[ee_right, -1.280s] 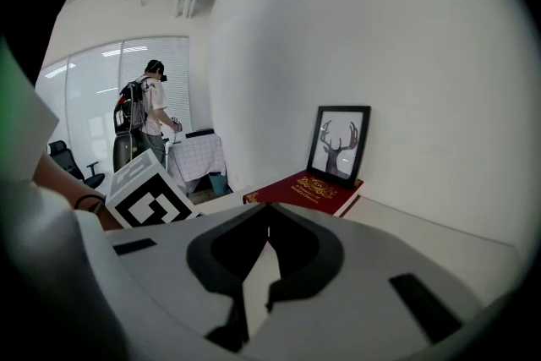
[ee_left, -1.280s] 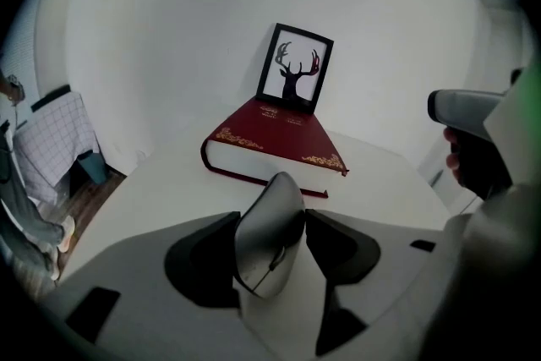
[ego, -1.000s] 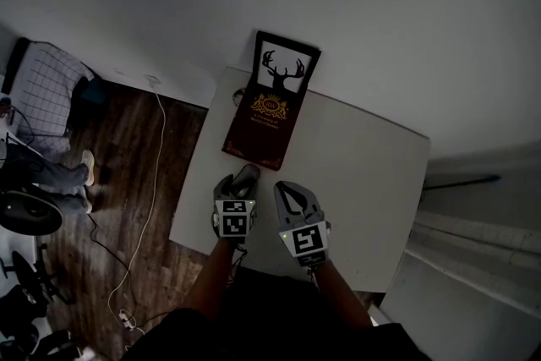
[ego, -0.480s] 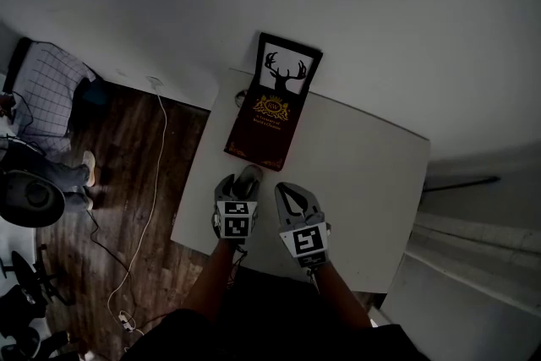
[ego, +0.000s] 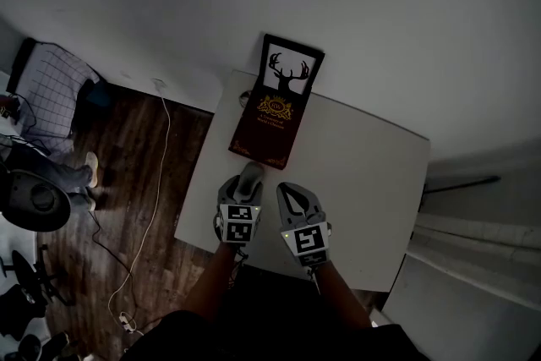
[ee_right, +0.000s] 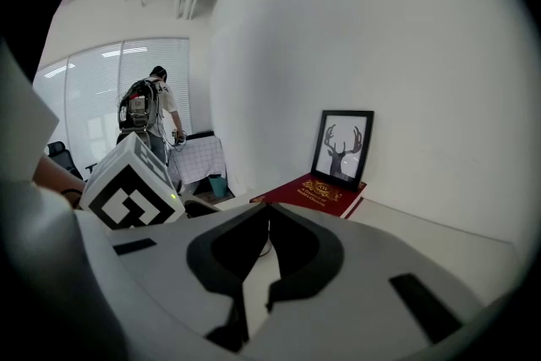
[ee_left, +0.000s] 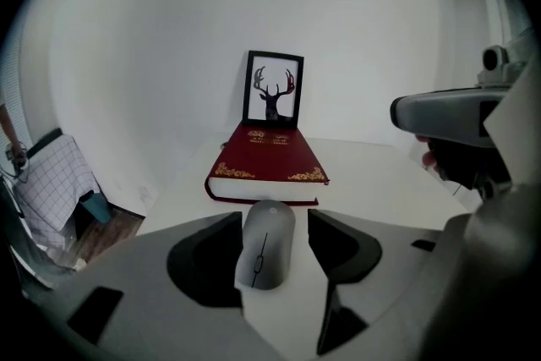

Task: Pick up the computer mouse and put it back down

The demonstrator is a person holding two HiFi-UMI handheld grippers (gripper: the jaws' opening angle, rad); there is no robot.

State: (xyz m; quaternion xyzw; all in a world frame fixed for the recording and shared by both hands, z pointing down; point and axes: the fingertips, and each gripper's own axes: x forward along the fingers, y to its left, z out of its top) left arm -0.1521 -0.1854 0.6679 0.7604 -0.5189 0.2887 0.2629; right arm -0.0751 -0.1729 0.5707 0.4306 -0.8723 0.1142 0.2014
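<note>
Left gripper (ee_left: 275, 220) is closing its spread jaws around the grey computer mouse (ee_left: 265, 248), which is lying on the white table (ee_left: 376, 172) just before the red book (ee_left: 266, 165) (right gripper (ee_right: 269, 214) is sitting pressed shut, empty). The jaws look off-centre, so it's risking nudging the mouse sideways.

Matte grey on the computer mouse (ee_left: 265, 243), with a thin dark line down its back; deep red on the book (ee_left: 266, 161), gold ornament at the corners; black frame and black stag on white in the picture (ee_left: 273, 90); plain white on bench (ego: 363, 173) and wall (ego: 380, 13); dark brown wood on the floor (ego: 144, 173); dark grid on a pale cloth (ego: 52, 89).
</note>
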